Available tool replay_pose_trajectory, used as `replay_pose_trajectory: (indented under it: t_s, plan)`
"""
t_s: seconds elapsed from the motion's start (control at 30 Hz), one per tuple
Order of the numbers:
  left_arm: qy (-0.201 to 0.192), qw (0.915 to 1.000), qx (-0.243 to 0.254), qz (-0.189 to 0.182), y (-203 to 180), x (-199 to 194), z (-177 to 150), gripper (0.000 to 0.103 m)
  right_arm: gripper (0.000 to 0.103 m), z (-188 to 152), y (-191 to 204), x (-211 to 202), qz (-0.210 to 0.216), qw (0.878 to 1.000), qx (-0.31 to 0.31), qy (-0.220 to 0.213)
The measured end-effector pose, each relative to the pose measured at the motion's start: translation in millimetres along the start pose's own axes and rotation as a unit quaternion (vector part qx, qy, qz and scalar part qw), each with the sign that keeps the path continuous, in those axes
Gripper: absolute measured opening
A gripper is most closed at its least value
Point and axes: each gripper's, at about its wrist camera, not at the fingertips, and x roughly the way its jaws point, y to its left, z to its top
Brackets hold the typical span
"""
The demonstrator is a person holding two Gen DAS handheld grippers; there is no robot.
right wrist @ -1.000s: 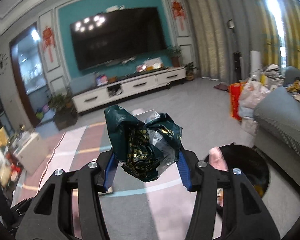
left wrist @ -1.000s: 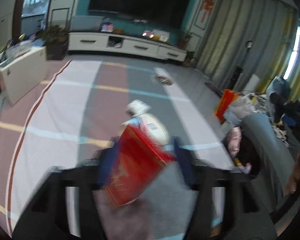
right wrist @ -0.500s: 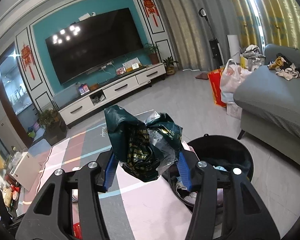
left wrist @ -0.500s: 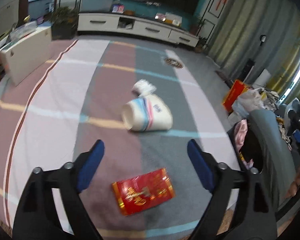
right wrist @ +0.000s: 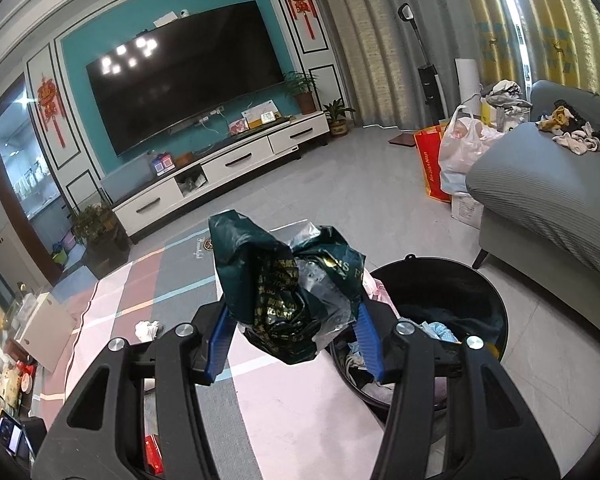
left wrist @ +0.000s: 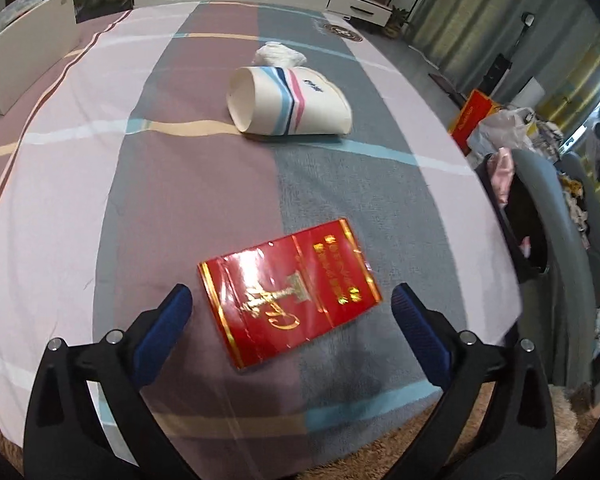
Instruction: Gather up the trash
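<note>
So the left hand-held gripper has just been opening its jaws and now they stand wide, nothing between them. The red packet lies flat on the striped rug right under the gap, glossy wrapper, gold lettering, a bit skewed. My guess is the wide spread is meant to straddle the packet's short side for a pickup. Further out on the rug there's a crushed paper cup on its side, striped blue and pink, and a crumpled tissue just behind it.

The right hand-held gripper is clamped on a crumpled dark green bag, shiny with gold print and some clear film in it. It's held up just beside the black trash bin, which already has stuff inside, so probably lined up for a drop.
</note>
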Motion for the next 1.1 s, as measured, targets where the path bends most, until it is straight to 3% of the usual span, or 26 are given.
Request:
replay_pose_trajectory:
  t_s: [0.13,0.3,0.63,0.8,1.1]
  plan:
    - [0.019,0.9997,-0.013,-0.006,-2,11,4,0.1,0.054,0,-1,3,-0.002,1.0,-0.001,0.003]
    - [0.027,0.9991,-0.013,0.029,-17,19,6,0.1,0.054,0,-3,6,0.0,1.0,0.0,0.003]
    - [-0.013,0.9958,0.015,0.089,-35,24,2,0.095,0.054,2,-10,13,-0.007,1.0,0.008,0.012]
    - [-0.02,0.9983,0.0,0.055,-37,16,5,0.095,0.054,2,-11,14,-0.008,1.0,0.009,0.015]
    - [-0.118,0.9909,0.057,-0.031,-104,-30,27,0.095,0.054,1,-34,22,-0.016,0.999,0.031,0.032]
